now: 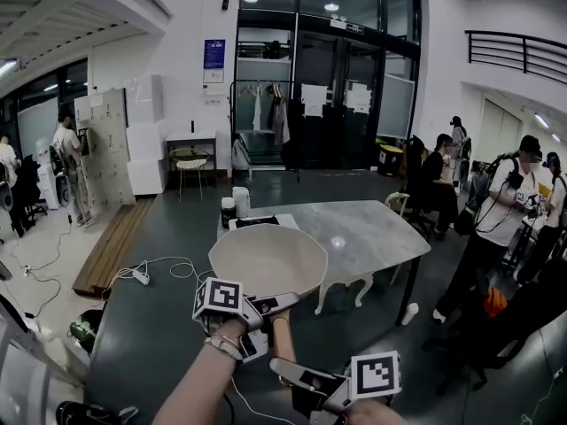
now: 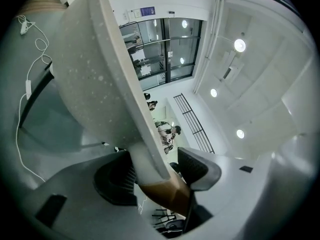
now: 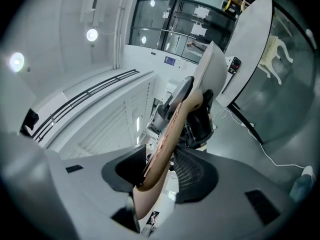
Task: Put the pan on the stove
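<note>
"Fingers (image 2: 195, 165) of the left gripper (image 2: 156, 170)?"
"Clamped on the pan (image 1: 267, 259) where its wooden handle (image 3: 170, 129) starts; the right gripper (image 3: 159, 170) pinches that handle's end."
"And where is the pan?"
"Held up over dark floor (image 1: 159, 326), just before the marble table (image 1: 376, 228); both grippers hold it."

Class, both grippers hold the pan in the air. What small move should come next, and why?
Probably carry the pan forward, toward what looks like the dark stove at the table's near corner. The left gripper and the right gripper are both clamped on the handle, and the pan hangs short of the table.
</note>
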A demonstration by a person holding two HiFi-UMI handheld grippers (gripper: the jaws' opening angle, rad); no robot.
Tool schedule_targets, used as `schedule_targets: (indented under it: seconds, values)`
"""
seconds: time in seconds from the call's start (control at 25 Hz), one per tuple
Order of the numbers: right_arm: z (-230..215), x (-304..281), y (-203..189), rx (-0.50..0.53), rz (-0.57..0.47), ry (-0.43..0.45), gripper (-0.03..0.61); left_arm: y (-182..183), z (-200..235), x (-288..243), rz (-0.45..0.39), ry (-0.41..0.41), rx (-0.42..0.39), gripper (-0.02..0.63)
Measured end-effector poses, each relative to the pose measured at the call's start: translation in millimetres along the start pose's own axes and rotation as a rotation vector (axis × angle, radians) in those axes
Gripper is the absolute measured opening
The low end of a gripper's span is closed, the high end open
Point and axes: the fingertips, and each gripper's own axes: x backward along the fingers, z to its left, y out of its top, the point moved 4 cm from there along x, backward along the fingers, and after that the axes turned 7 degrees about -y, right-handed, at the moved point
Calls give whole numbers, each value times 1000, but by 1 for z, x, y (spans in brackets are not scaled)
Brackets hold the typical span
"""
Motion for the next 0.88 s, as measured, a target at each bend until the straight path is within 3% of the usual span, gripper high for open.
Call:
schedule_targets:
  seconds: [0.56, 0.88]
  values:
    - [-53, 9, 107, -8, 60, 36, 187, 68, 32, -81, -57, 52, 11, 258]
    - [-70, 12, 137, 6, 91, 48, 187, 89, 41, -102, -110, 50, 0, 258]
